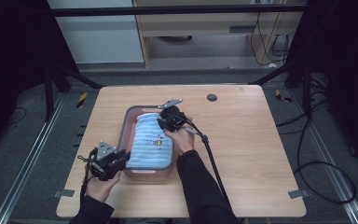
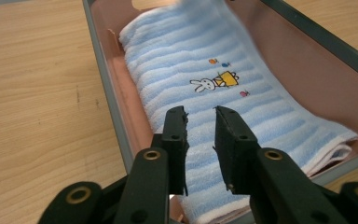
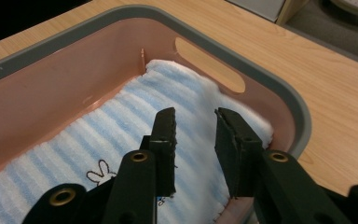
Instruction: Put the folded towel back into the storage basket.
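The light wooden table (image 1: pixel 242 154) carries a pink rectangular plastic basin with a grey rim (image 1: pixel 122 135), the landmark for all positions below. Inside the basin lies a folded blue-and-white striped terry towel with a small rabbit motif (image 1: pixel 151 142), filling most of the floor lengthwise.

Step in hand, as judged: seating or releasing the towel in the basin; no fold of cloth is pinched by either tool.

Left gripper (image 1: pixel 121 158): at the basin's near end, jaws apart with a clear gap. In the left gripper view the left gripper (image 2: pixel 200 126) hangs over the towel's (image 2: pixel 200 60) near end, inside the basin wall (image 2: pixel 103 79); contact cannot be determined.

Right gripper (image 1: pixel 164 122): at the basin's far end, jaws apart. In the right gripper view the right gripper (image 3: pixel 195 122) hangs above the towel's (image 3: pixel 121 126) far edge, near the handle slot (image 3: pixel 209 65).

Next move, as judged: either lift both grippers clear of the rim, or lower and close on the towel ends.
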Demonstrator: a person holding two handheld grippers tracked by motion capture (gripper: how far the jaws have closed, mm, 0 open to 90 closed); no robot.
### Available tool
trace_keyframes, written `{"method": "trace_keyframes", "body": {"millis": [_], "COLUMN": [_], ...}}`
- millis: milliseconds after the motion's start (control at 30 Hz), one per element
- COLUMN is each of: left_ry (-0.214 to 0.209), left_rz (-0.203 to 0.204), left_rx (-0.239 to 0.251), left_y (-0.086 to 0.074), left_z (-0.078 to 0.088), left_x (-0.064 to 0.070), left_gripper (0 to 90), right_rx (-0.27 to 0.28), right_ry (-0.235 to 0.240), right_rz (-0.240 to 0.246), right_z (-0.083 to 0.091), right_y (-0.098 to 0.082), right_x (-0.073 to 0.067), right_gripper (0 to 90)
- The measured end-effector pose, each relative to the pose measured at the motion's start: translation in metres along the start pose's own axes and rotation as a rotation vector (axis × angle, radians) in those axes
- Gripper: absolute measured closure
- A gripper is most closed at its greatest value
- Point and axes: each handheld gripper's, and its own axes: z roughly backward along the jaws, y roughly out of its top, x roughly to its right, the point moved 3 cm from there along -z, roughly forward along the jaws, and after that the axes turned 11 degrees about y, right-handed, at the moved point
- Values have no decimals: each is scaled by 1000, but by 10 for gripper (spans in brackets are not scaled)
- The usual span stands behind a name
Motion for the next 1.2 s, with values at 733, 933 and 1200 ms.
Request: {"method": "trace_keyframes", "body": {"millis": [733, 933, 1200], "left_ry": [-14, -12, -7], "left_rz": [50, 53, 46], "left_rx": [85, 93, 109], "left_y": [11, 11, 10], "left_z": [9, 8, 7], "left_x": [-17, -23, -31], "left_gripper": [447, 411, 362], "right_rx": [208, 237, 252], "right_ry": [-93, -114, -145], "right_rz": [-44, -69, -121], "right_z": [99, 130, 161], "right_y": [-11, -30, -63], "right_x": [28, 40, 58], "right_gripper": [362, 295, 204]}}
